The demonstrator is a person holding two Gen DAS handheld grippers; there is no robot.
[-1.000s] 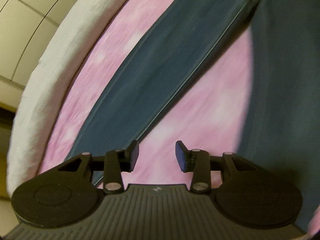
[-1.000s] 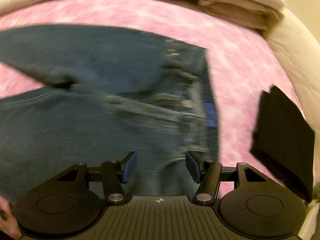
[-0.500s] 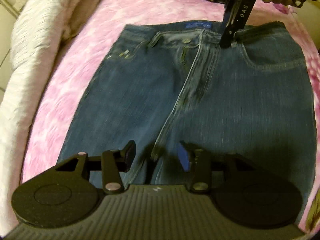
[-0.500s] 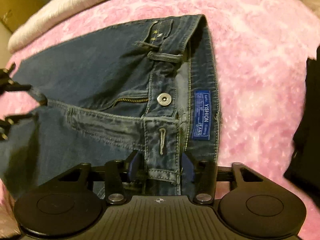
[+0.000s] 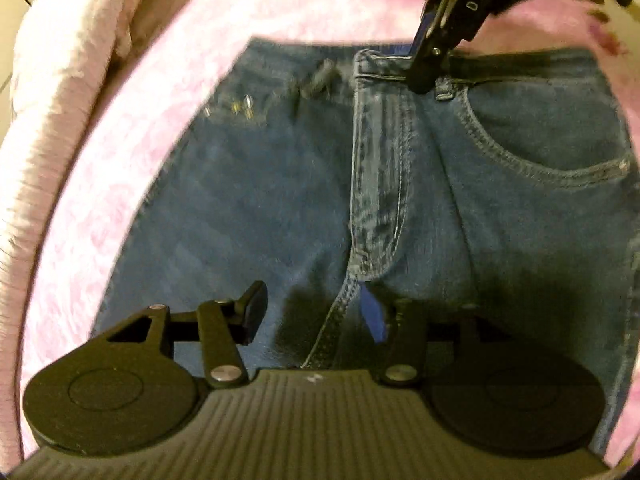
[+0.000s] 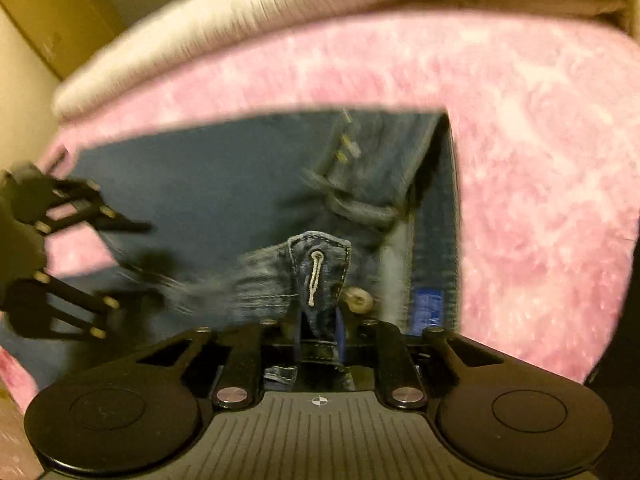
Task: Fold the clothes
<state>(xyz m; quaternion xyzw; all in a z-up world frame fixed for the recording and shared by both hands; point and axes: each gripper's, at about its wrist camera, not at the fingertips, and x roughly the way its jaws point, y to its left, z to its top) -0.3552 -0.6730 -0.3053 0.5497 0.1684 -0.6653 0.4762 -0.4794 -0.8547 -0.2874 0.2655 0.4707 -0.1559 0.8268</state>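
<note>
One pair of blue jeans [image 5: 280,200] spread flat on the pink blanket [image 5: 120,128], waistband toward its far edge, bare pink showing along the left and far sides. Beyond the left edge, cream bedding [image 5: 60,80]. Right gripper [image 6: 318,344] clamped on the waistband's buttonhole flap. Left gripper [image 5: 316,314] spread wide astride the crotch seam, gripping nothing. Two grippers in all.

Jeans [image 5: 260,200] lie on blanket [image 5: 120,128], pillow [image 6: 240,20] behind
</note>
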